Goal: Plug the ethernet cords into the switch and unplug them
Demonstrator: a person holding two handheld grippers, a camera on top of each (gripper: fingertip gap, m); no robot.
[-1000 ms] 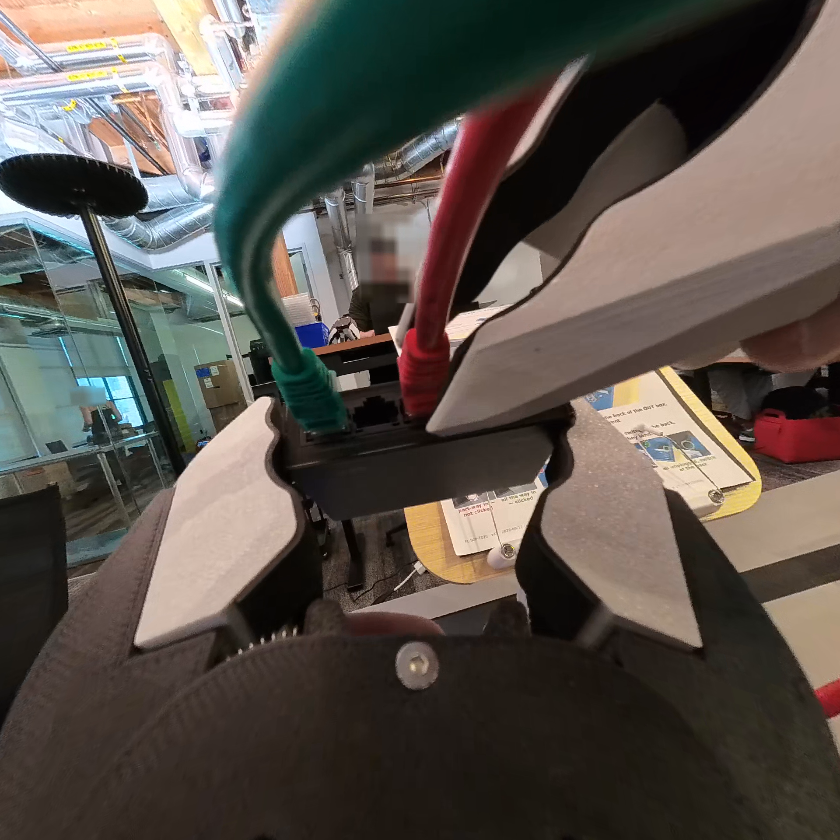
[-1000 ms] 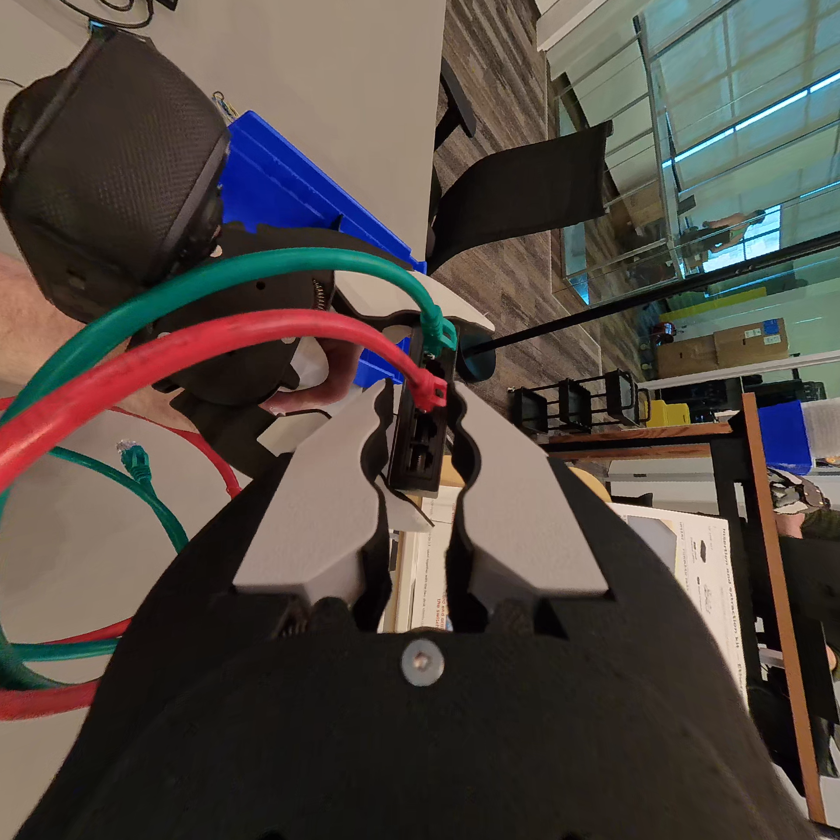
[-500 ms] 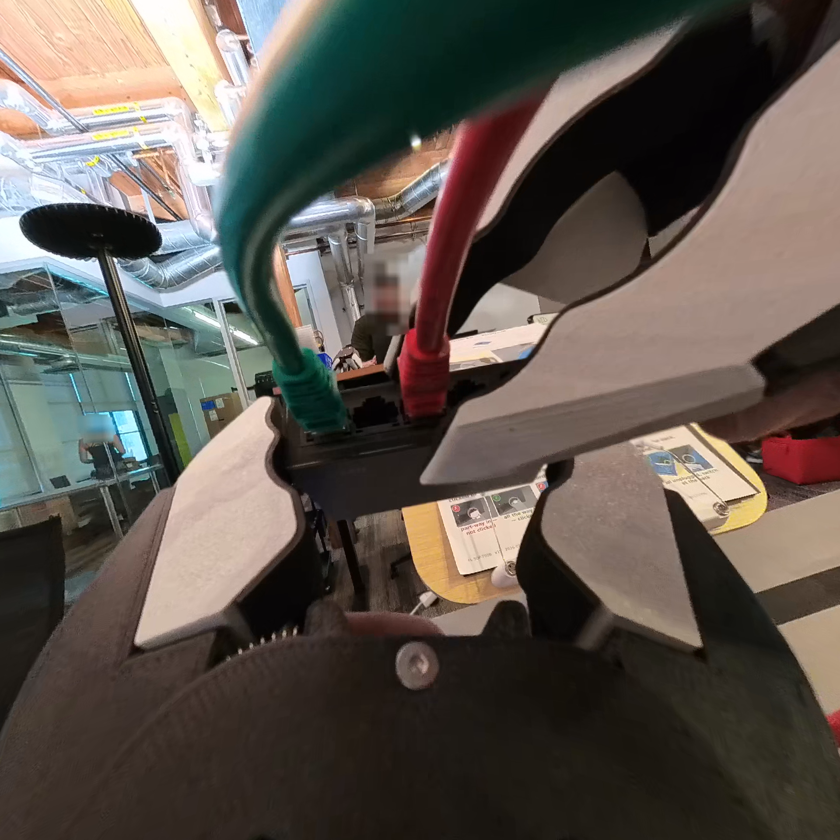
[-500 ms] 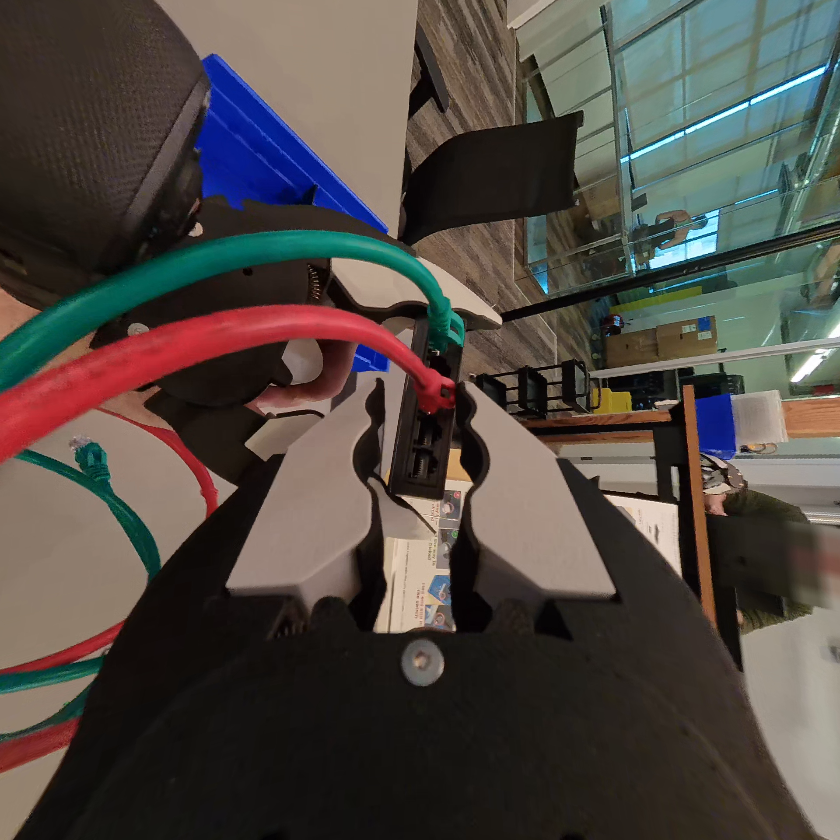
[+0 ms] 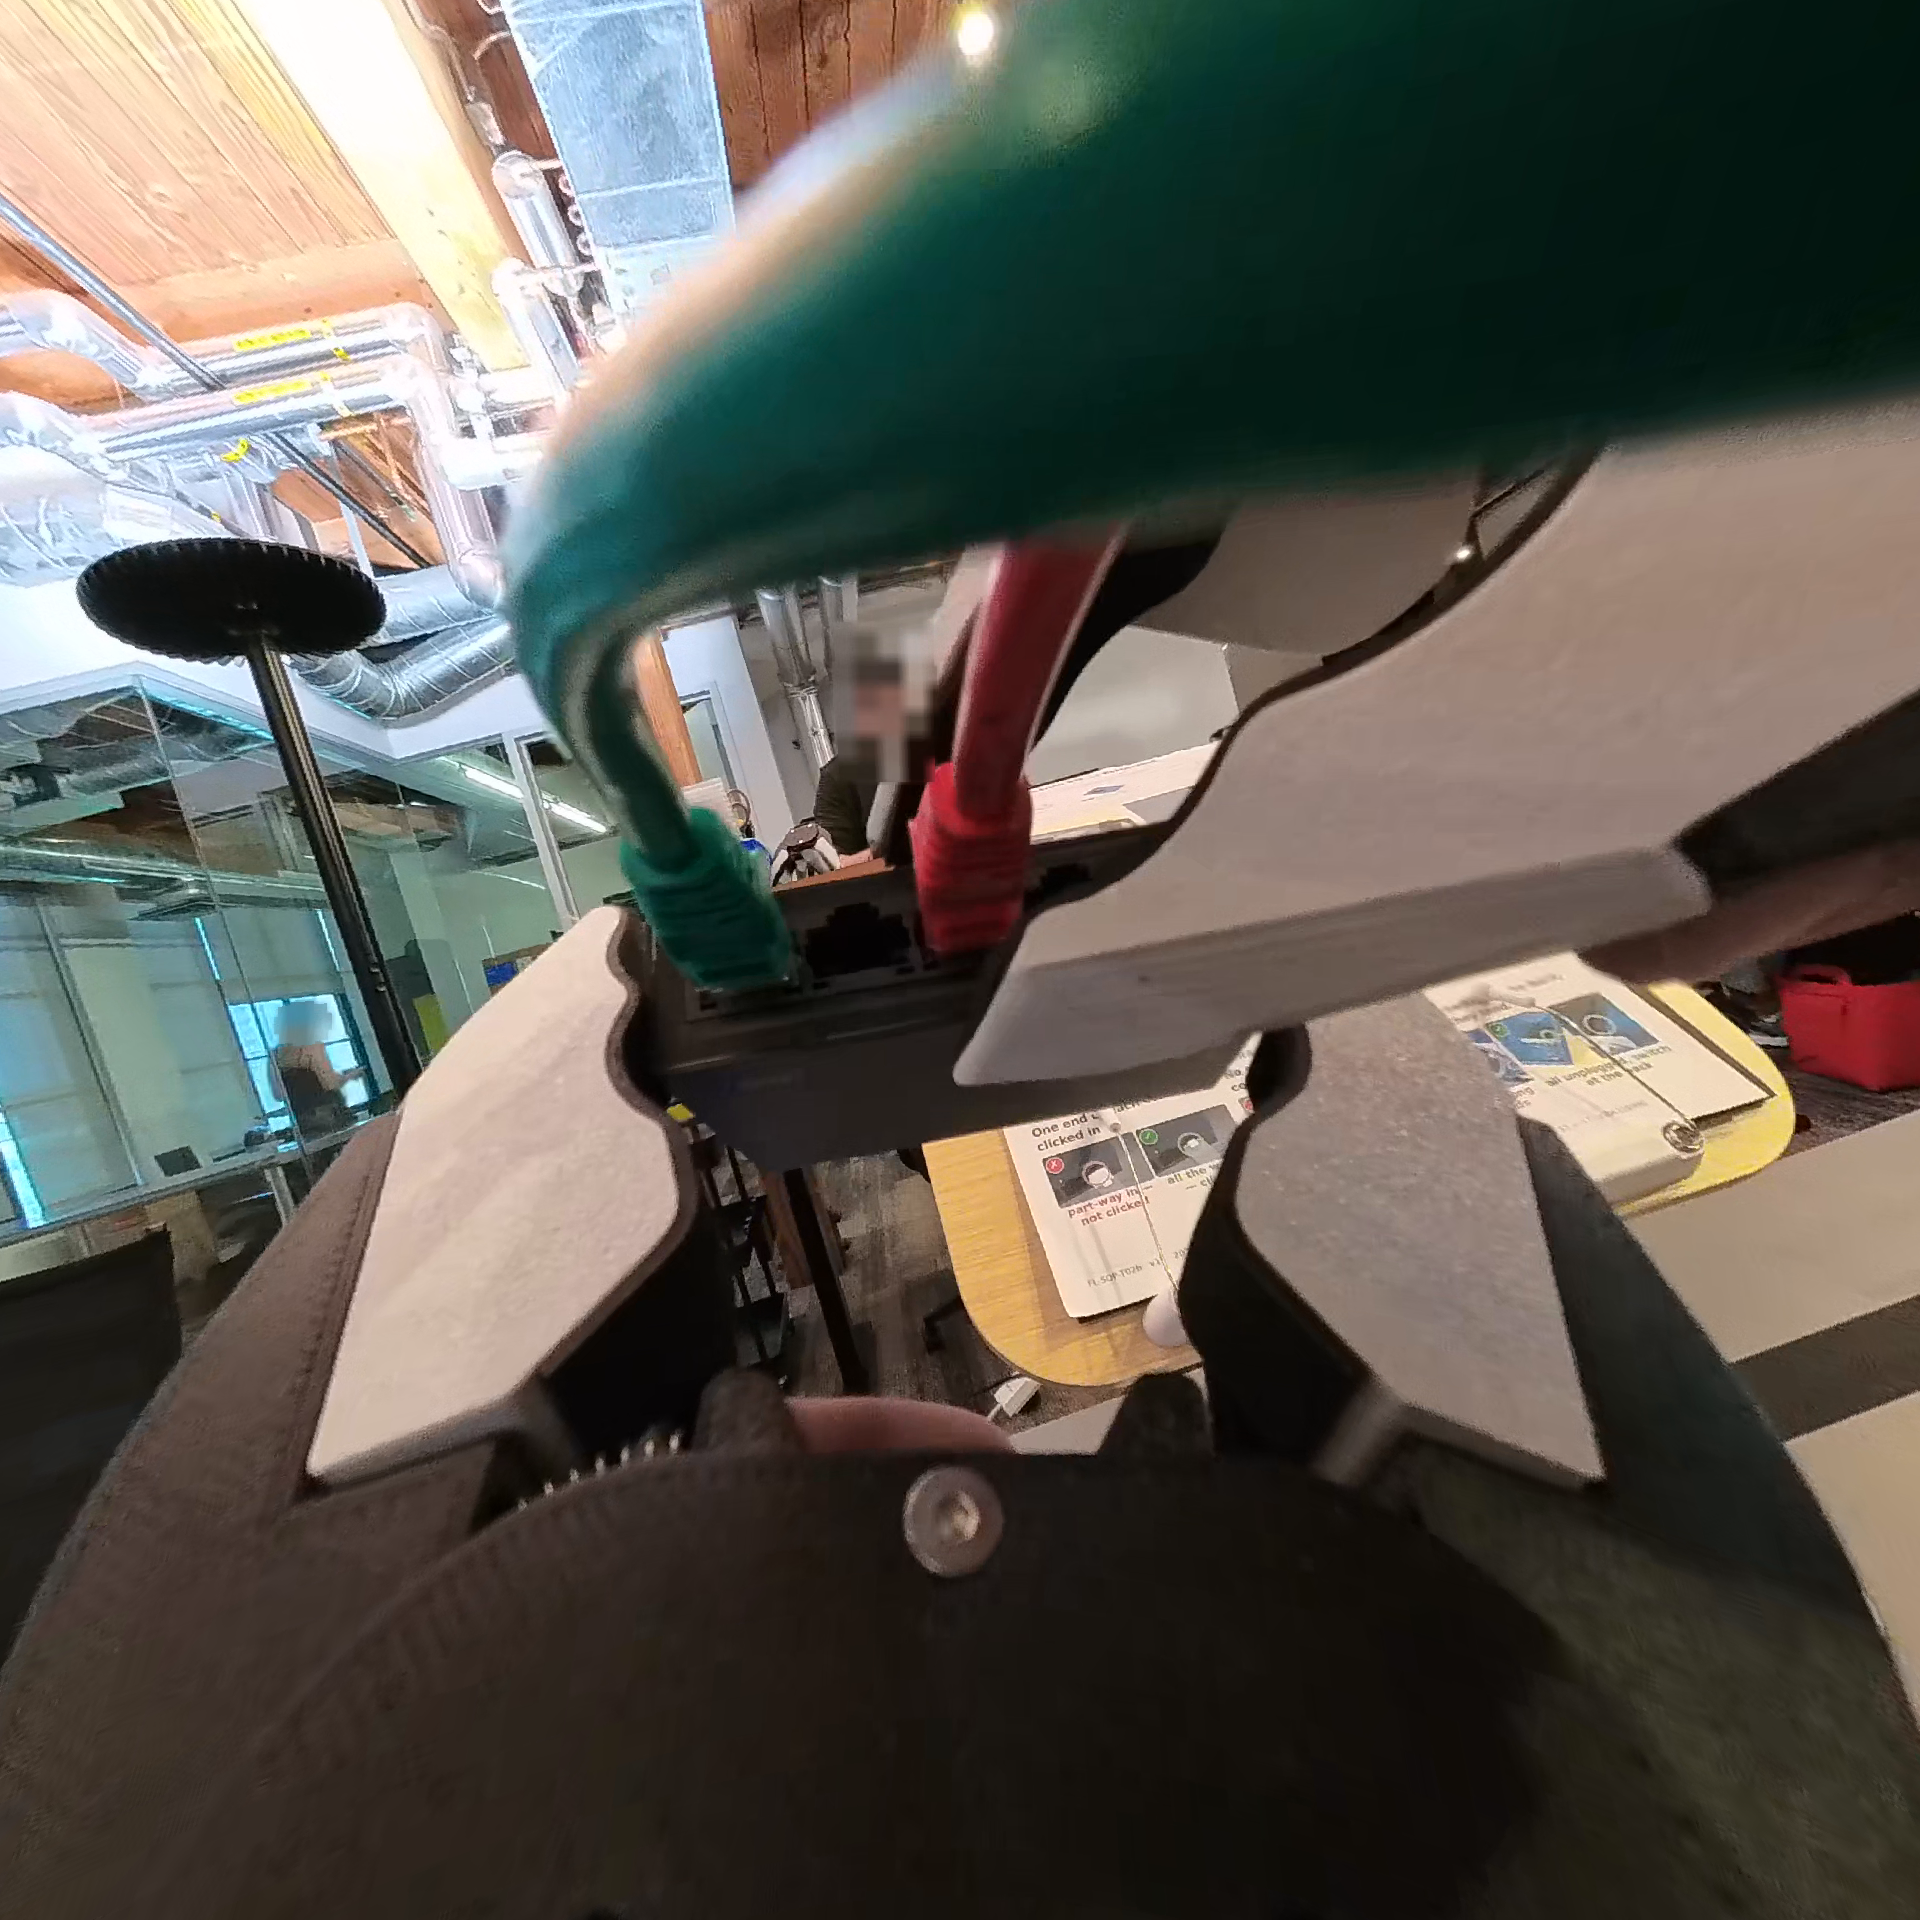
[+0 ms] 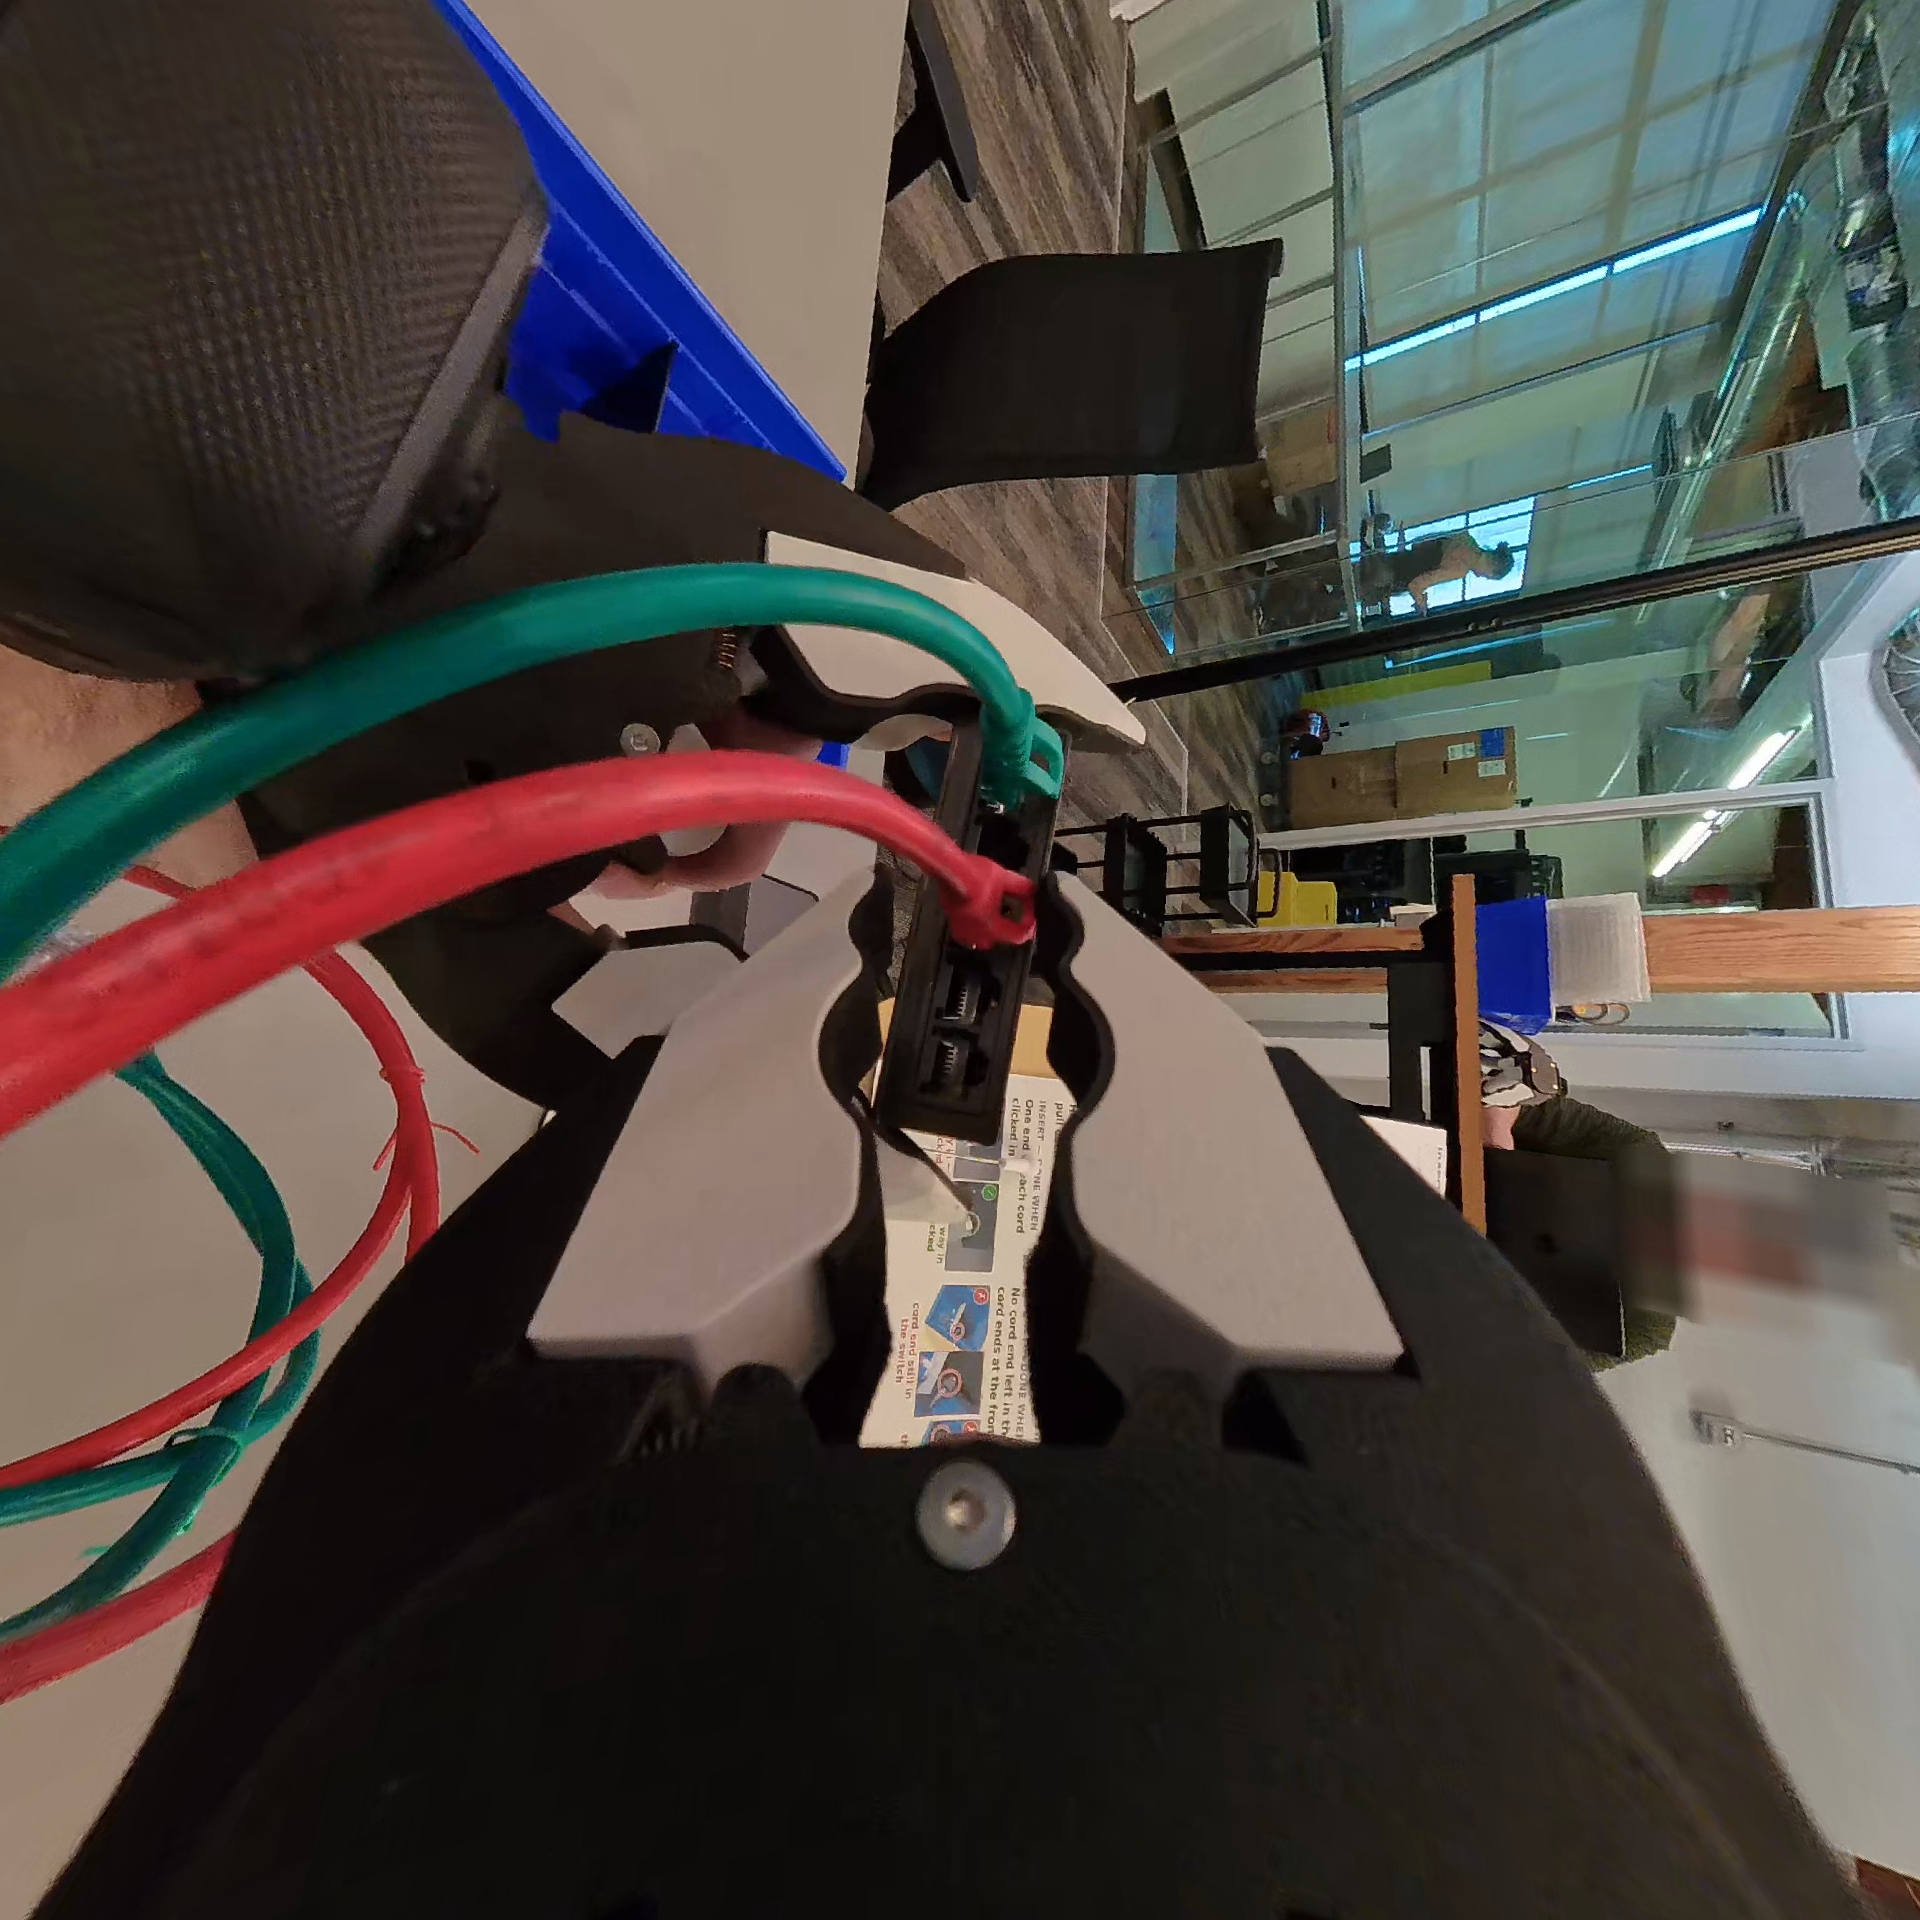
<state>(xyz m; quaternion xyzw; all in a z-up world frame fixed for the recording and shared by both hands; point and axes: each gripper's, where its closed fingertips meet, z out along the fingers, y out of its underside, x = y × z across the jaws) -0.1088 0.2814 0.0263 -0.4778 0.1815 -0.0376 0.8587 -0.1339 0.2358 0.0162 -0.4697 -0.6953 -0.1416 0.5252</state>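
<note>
My left gripper [image 5: 935, 1049] is shut on the black switch [image 5: 831, 1081], holding it by its two ends in the air. The green cord's plug [image 5: 707, 904] sits in the end port and the red cord's plug [image 5: 971, 873] two ports along. In the right wrist view, my right gripper [image 6: 956, 914] is shut across the switch [image 6: 956, 1039] with its tips level with the red plug [image 6: 997, 920]. The green plug [image 6: 1029, 748] is beyond it. One of the right gripper's fingers [image 5: 1299, 935] covers the switch's right half in the left wrist view.
Loose loops of red and green cord [image 6: 312, 1299] lie on the grey table [image 6: 727, 104]. A blue bin [image 6: 623, 312] stands behind the left gripper. An instruction sheet [image 5: 1122, 1195] lies on a yellow board below. A black chair [image 6: 1070, 364] and a lamp pole [image 5: 312, 831] stand beyond. The gap from one gripper's tips to the other's is roughly 4 centimetres.
Both grippers and the switch have tilted and shifted together, so the left view looks more toward the ceiling. Both plugs stay in their ports and both grips are unchanged.
</note>
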